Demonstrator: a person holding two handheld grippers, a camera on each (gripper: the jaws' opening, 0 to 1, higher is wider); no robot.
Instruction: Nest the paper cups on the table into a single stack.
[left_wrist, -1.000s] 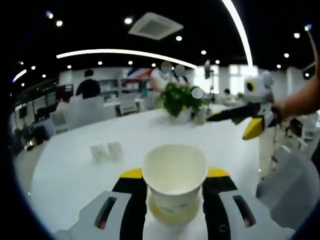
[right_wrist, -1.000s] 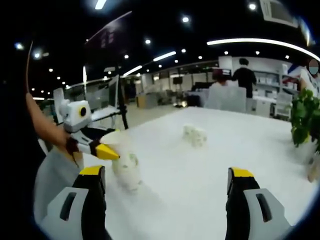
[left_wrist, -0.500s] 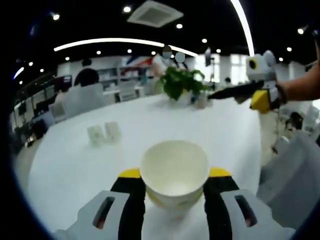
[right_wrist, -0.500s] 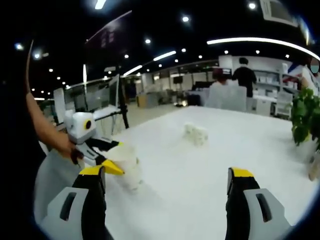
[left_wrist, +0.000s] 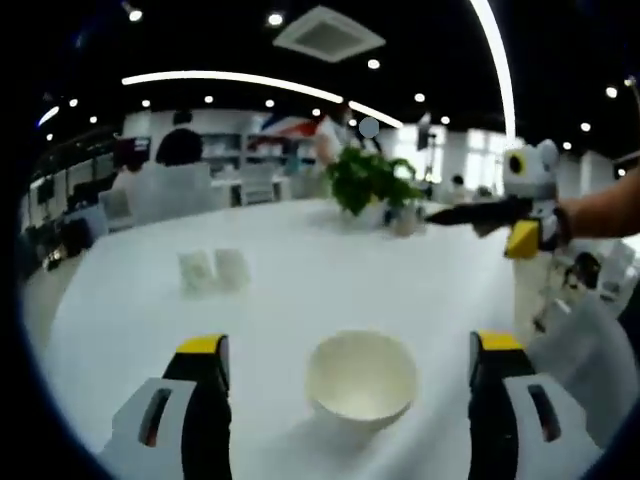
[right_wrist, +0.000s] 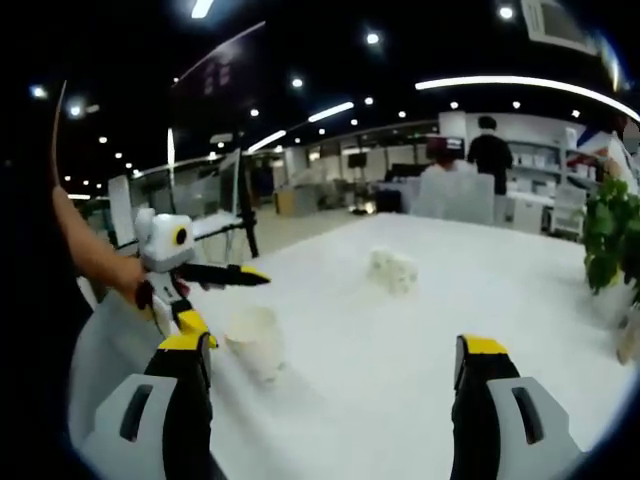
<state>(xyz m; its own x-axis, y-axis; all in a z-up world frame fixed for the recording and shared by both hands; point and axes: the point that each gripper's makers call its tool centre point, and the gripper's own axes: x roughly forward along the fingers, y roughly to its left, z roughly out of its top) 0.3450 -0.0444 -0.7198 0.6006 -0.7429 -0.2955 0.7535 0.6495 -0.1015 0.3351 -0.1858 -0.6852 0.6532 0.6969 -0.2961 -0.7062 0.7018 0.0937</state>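
A white paper cup (left_wrist: 362, 377) stands upright on the white table (left_wrist: 300, 290), mouth up, between the jaws of my left gripper (left_wrist: 350, 343) and touching neither. That gripper is open wide. In the right gripper view the same cup (right_wrist: 255, 342) sits near the table's left edge, and the left gripper (right_wrist: 228, 300) hovers just above and left of it with its jaws spread. My right gripper (right_wrist: 332, 347) is open over bare table with nothing between its jaws. It also hangs in the air at the right of the left gripper view (left_wrist: 478, 225).
Two small white objects (left_wrist: 212, 270) lie mid-table, also seen further back (right_wrist: 392, 268). A potted plant (left_wrist: 370, 180) stands at the far side. People sit at desks beyond the table. The table edge runs close to the cup on the person's side.
My left gripper has opened and let go of the cup, which now stands on the table. It has drawn back a little. The right gripper has stayed open in place.
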